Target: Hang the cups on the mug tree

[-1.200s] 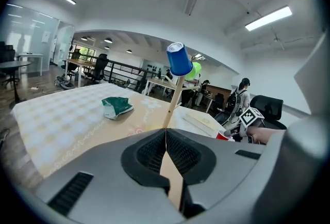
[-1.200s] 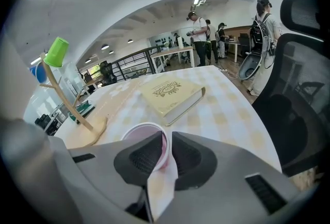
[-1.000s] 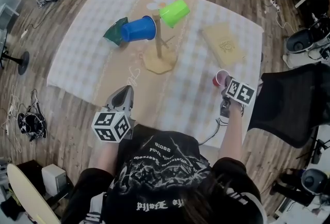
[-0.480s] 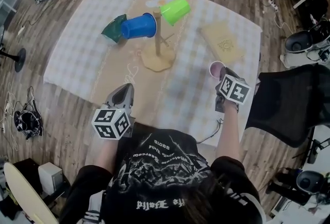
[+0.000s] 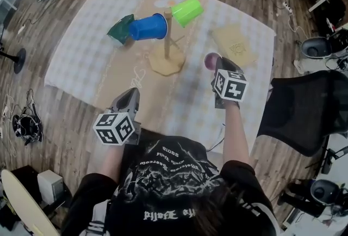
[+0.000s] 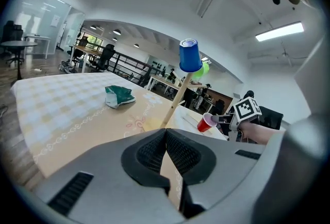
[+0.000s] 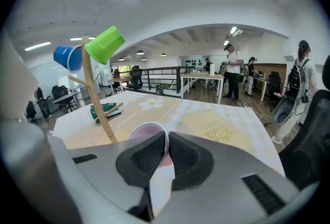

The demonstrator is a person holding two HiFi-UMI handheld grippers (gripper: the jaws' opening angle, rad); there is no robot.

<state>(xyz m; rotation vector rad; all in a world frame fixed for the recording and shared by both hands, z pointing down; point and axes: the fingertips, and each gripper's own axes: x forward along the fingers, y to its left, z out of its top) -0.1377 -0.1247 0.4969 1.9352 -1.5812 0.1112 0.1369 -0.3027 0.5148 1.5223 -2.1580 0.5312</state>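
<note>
the red cup point(image 5: 210, 60) is mostly hidden behind the right gripper point(image 5: 217, 64), whose jaws pinch its rim; it hangs above the table point(image 5: 81, 44), just right of the mug tree point(image 5: 167, 39) bearing a blue cup point(image 5: 148, 27) and a green cup point(image 5: 187, 11); the left gripper point(image 5: 128, 100), jaws pressed together, sits near the table's front edge.

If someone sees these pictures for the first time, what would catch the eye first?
The wooden mug tree stands near the middle of the table, with a blue cup and a green cup hung on its pegs. To its right, the right gripper holds a red cup by its rim.
</note>
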